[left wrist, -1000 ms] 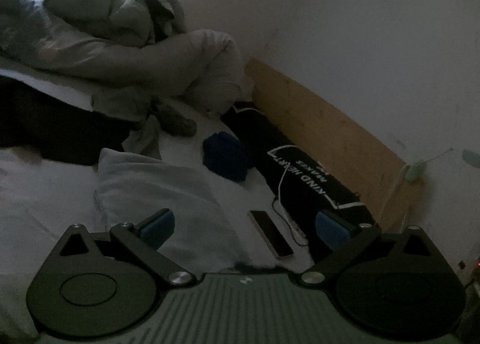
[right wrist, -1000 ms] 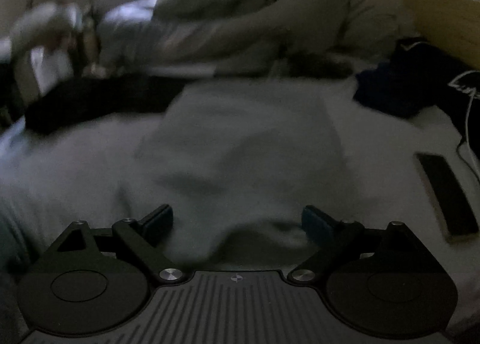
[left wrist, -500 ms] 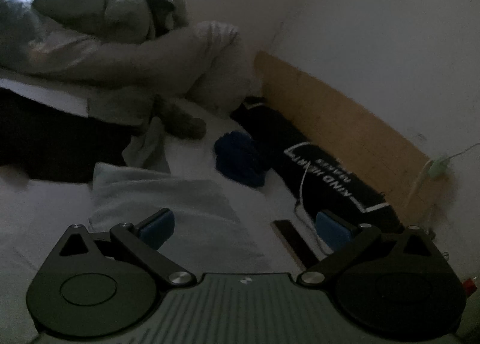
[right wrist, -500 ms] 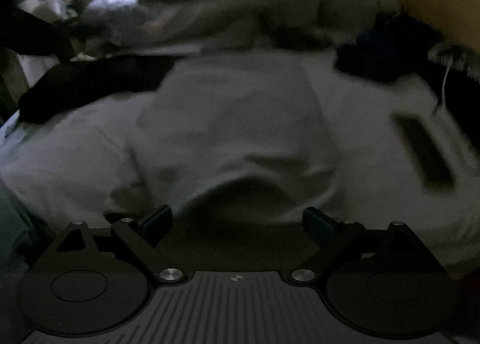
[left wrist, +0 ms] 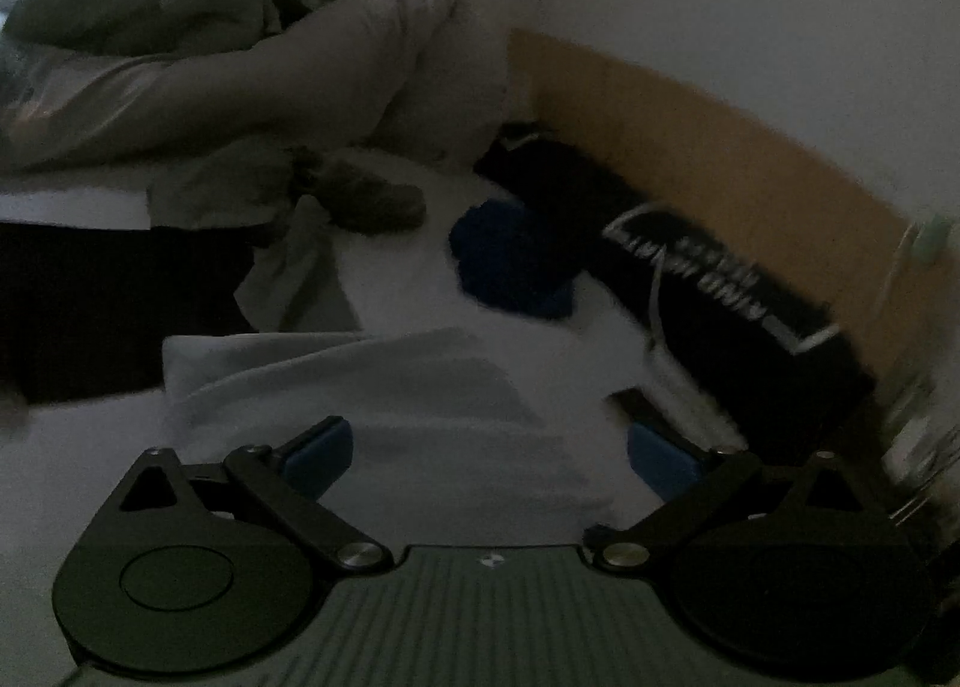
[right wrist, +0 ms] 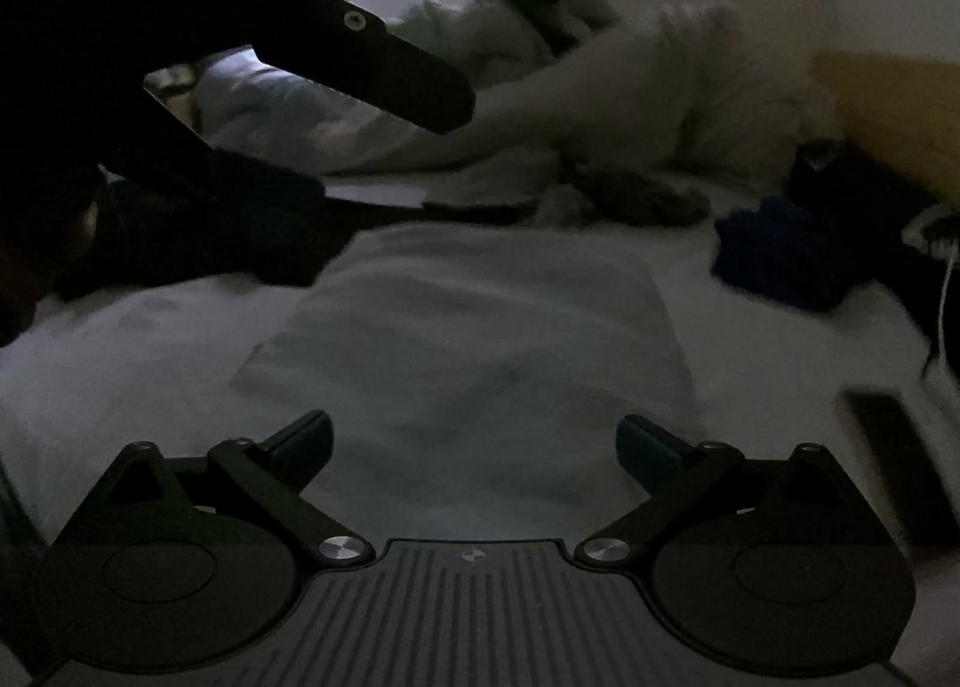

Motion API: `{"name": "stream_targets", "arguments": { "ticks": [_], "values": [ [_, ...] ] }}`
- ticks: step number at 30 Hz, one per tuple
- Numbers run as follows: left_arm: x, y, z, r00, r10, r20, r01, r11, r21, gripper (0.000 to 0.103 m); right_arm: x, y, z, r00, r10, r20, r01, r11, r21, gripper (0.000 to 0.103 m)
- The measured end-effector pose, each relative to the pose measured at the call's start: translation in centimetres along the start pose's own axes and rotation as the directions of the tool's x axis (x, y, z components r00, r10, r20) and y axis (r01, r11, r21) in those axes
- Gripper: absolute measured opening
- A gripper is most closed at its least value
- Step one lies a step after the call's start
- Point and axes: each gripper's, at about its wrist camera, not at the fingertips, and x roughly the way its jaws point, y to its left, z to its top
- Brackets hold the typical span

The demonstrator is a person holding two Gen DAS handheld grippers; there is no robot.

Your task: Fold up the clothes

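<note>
- The pale folded cloth (right wrist: pixel 480 351) lies flat on the bed (right wrist: pixel 150 339), straight ahead of the right gripper (right wrist: pixel 474 441), its long axis running away from the fingers toward the heaped bedding (right wrist: pixel 690 87).
- Right jaws have just been opening and stand spread wide; the near edge of the cloth sits below and between them, but the pads do not press on it.
- The left gripper (left wrist: pixel 489 450) is spread wide too, grasping nothing, with the same cloth (left wrist: pixel 384 387) under and ahead of its fingertips.
- In the right wrist view the left gripper (right wrist: pixel 420 93) looms dark at upper left, above the cloth's far left side.
- My read: the right hand is nearer the near edge, the left nearer the far edge.
- No containers in view; a blue bundle (left wrist: pixel 510 261), a black printed garment (left wrist: pixel 720 285) and a phone (right wrist: pixel 894 447) lie apart to the right.
</note>
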Motion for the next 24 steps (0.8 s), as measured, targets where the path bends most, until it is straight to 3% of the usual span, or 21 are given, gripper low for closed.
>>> {"name": "stream_targets", "arguments": {
  "ticks": [2,4,11,13,15,24],
  "values": [
    [1.7,0.5,-0.1,0.999,0.026,-0.039,-0.025,0.999,0.034,0.088,0.8,0.6,-1.4,0.999,-0.040,0.007,0.040,0.999,-0.019,0.102],
    [3.5,1.4,-0.4,0.995,0.043,-0.086,-0.040,0.998,0.039,0.068,1.0,1.0,-2.6,0.997,-0.068,0.033,0.069,0.997,-0.030,0.103],
    [6.1,3.1,-2.2,0.989,0.078,-0.125,-0.064,0.991,0.115,0.046,1.5,0.8,-3.8,0.996,-0.073,0.053,0.076,0.995,-0.059,0.103],
    [6.2,3.6,-2.5,0.989,0.088,-0.123,-0.075,0.992,0.103,0.030,1.6,1.0,-3.8,0.995,-0.081,0.053,0.085,0.994,-0.067,0.103],
    [6.2,4.0,-2.9,0.988,0.102,-0.119,-0.090,0.991,0.097,0.023,1.8,1.3,-3.7,0.994,-0.096,0.046,0.099,0.992,-0.079,0.103],
    [7.2,4.5,-3.8,0.985,0.112,-0.131,-0.097,0.988,0.118,0.023,2.9,1.3,-3.3,0.995,-0.099,-0.006,0.098,0.992,-0.079,0.103]
  ]
}}
